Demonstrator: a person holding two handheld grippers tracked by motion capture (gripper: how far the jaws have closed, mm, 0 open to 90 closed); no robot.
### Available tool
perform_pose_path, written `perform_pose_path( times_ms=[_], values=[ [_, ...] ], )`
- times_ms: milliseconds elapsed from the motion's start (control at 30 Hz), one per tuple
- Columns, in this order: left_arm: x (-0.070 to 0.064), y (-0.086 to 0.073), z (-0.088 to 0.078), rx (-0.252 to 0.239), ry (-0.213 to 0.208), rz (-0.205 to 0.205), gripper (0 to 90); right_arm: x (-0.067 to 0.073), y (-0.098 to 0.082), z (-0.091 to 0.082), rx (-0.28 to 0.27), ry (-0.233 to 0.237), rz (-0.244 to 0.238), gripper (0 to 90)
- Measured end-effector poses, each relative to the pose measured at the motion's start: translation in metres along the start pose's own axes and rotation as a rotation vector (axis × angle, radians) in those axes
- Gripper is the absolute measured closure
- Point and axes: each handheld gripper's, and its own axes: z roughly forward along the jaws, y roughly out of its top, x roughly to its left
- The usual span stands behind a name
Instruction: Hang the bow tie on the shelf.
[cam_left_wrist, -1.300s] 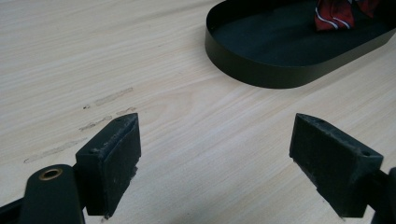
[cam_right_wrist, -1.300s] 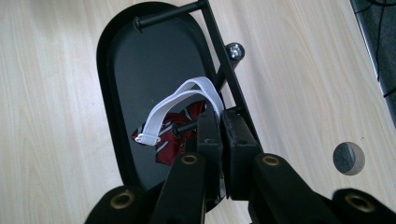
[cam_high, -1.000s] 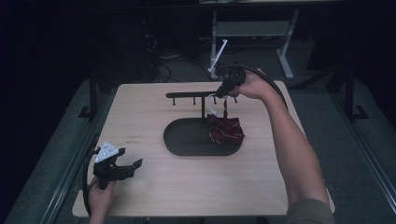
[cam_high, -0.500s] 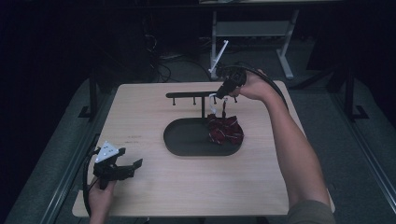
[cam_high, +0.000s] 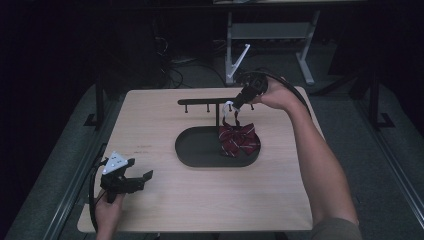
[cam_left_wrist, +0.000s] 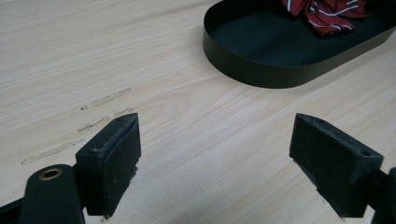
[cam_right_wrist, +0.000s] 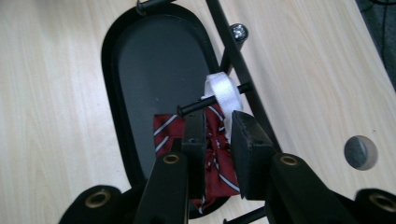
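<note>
A dark red striped bow tie (cam_high: 239, 141) hangs by its white strap (cam_high: 229, 106) from a peg on the black stand's bar (cam_high: 200, 102). Its lower part lies in the stand's oval tray (cam_high: 192, 150). My right gripper (cam_high: 239, 101) is at that peg. In the right gripper view the white strap (cam_right_wrist: 225, 94) loops over the peg, and my right gripper (cam_right_wrist: 218, 135) has its jaws a narrow gap apart. The strap runs along the right jaw, and the red tie (cam_right_wrist: 215, 163) shows through the gap. My left gripper (cam_high: 141, 179) rests wide open near the table's front left, holding nothing.
The stand's bar carries several short pegs and stands on a thin post (cam_right_wrist: 236, 51) at the tray's far side. The tray's rim (cam_left_wrist: 280, 77) lies ahead of my left gripper (cam_left_wrist: 215, 154). A round hole (cam_right_wrist: 359, 152) is in the tabletop by the stand.
My right gripper has edged slightly right at the peg. The bow tie and my left gripper have stayed put.
</note>
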Motion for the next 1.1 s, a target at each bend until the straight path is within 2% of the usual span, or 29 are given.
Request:
perform_pose_path(
  times_ms=[133, 500, 1100],
  values=[
    [0.000, 0.000, 0.000, 0.011, -0.001, 0.013, 16.3, 0.001, -0.003, 0.000, -0.003, 0.012, 0.001, 73.6],
    [-0.001, 0.000, 0.000, 0.010, -0.001, 0.014, 16.3, 0.004, -0.014, -0.001, -0.020, 0.038, 0.009, 69.7],
    [-0.001, 0.000, 0.000, 0.007, 0.000, 0.011, 16.3, 0.015, -0.015, -0.005, -0.011, 0.044, -0.010, 65.7]
  ],
)
